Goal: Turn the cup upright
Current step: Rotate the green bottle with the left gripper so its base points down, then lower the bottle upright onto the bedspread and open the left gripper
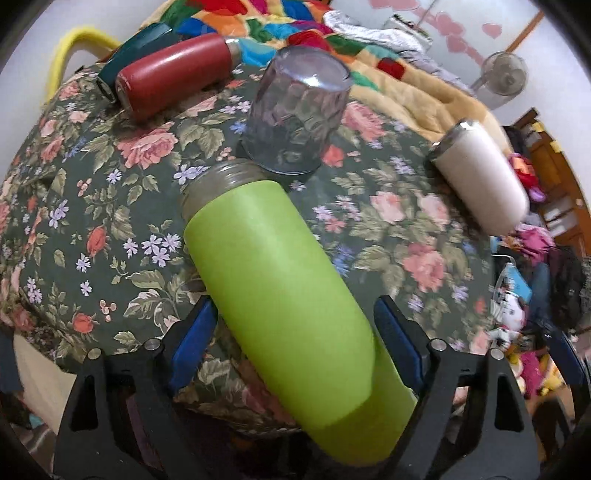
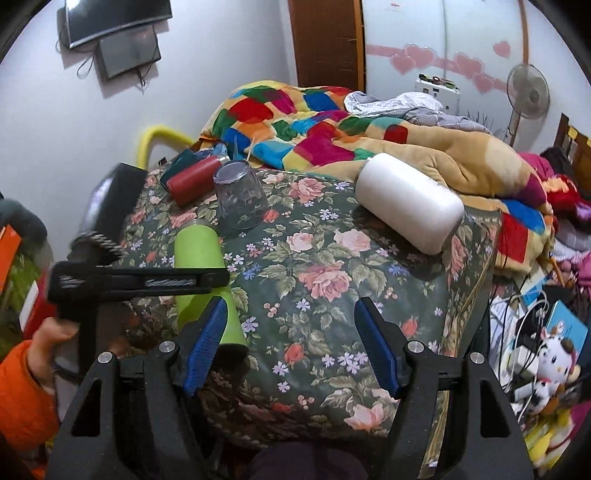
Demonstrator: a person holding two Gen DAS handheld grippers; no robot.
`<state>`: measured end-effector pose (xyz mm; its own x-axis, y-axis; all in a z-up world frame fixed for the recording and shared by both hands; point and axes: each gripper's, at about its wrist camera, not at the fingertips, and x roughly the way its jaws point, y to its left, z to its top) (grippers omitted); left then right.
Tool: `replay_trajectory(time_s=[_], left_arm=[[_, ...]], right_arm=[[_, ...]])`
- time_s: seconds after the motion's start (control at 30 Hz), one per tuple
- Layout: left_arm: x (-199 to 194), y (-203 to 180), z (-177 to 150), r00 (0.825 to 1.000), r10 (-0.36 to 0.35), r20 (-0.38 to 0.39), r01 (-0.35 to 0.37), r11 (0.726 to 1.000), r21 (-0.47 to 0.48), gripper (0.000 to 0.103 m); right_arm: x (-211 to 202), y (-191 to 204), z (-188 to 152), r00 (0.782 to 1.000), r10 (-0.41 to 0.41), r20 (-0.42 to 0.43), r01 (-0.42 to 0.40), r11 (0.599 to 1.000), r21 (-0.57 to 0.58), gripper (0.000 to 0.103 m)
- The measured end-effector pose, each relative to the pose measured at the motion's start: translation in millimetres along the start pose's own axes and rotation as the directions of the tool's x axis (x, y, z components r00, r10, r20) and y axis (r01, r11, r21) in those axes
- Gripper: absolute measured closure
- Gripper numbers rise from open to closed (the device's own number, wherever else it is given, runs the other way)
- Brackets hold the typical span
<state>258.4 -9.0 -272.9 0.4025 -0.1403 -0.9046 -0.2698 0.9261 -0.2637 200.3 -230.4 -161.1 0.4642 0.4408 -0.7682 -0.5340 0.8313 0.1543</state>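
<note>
Home bedroom, lived-in and cluttered. Landmark: bed with a dark floral cover (image 2: pixel 332 280). Behind the bed cover, a heaped patchwork quilt (image 2: pixel 295 122) in bright colours and crumpled pale bedding (image 2: pixel 391 101). On the wall left of and above the bed, two dark flat screens (image 2: pixel 122 33) with dangling cables. Beyond the quilt, a brown wooden door (image 2: pixel 325 40) and a white wardrobe panel with pink heart decals (image 2: pixel 443 59). Right of the bed, a standing fan (image 2: pixel 526 90); nearer on that side, a floor-level jumble of cables, books and a plush toy (image 2: pixel 554 365). Several tumblers and a clear glass lie on the bed cover.
</note>
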Motion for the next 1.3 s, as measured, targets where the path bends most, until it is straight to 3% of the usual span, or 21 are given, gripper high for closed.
replay_trajectory(time_s=[0.27,0.33,0.4,0.5,0.77,0.87,1.07,1.17,1.3], left_arm=[[23.7,-10.8,9.4,0.998,0.061,-0.011,-0.062,0.998,-0.007,0.017],[24.1,-17.2,10.4,0.997,0.079,0.006,-0.079,0.997,0.015,0.019],[22.3,-20.5,10.6,0.996,0.090,0.021,-0.090,0.995,0.030,0.027],[15.8,-22.8,11.3,0.996,0.080,0.042,-0.082,0.995,0.057,0.039],[-29.7,-26.0,7.9,0.986,0.049,0.156,-0.070,0.989,0.130,0.040],[-56.2,-28.8,8.5,0.976,0.024,0.216,-0.056,0.988,0.144,0.040],[-98.8,-44.0,10.9,0.936,0.007,0.351,-0.090,0.971,0.220,0.040],[-108.1,-56.5,18.9,0.911,0.014,0.412,-0.133,0.956,0.261,0.040],[-108.2,-70.9,31.6,0.901,0.003,0.435,-0.144,0.946,0.292,0.040]], right_arm=[[-1.8,-5.0,-14.0,1.000,0.012,0.002,-0.012,0.999,0.039,0.035],[-2.2,-5.1,-15.0,1.000,0.008,0.000,-0.008,0.999,0.039,0.035],[-2.8,-5.3,-15.5,1.000,0.001,0.001,-0.001,0.999,0.039,0.035],[-4.3,-6.8,-15.0,1.000,-0.002,0.005,0.002,0.999,0.042,0.035],[-7.2,-8.1,-7.6,1.000,-0.015,0.025,0.014,0.999,0.048,0.035],[-9.4,-6.3,-3.7,0.999,-0.015,0.037,0.013,0.999,0.047,0.035],[-12.2,-3.1,4.3,0.998,-0.009,0.059,0.006,0.999,0.051,0.035],[-10.8,-2.9,7.3,0.998,-0.014,0.065,0.010,0.998,0.055,0.035],[-9.1,-5.6,10.1,0.998,-0.014,0.069,0.009,0.997,0.071,0.035]])
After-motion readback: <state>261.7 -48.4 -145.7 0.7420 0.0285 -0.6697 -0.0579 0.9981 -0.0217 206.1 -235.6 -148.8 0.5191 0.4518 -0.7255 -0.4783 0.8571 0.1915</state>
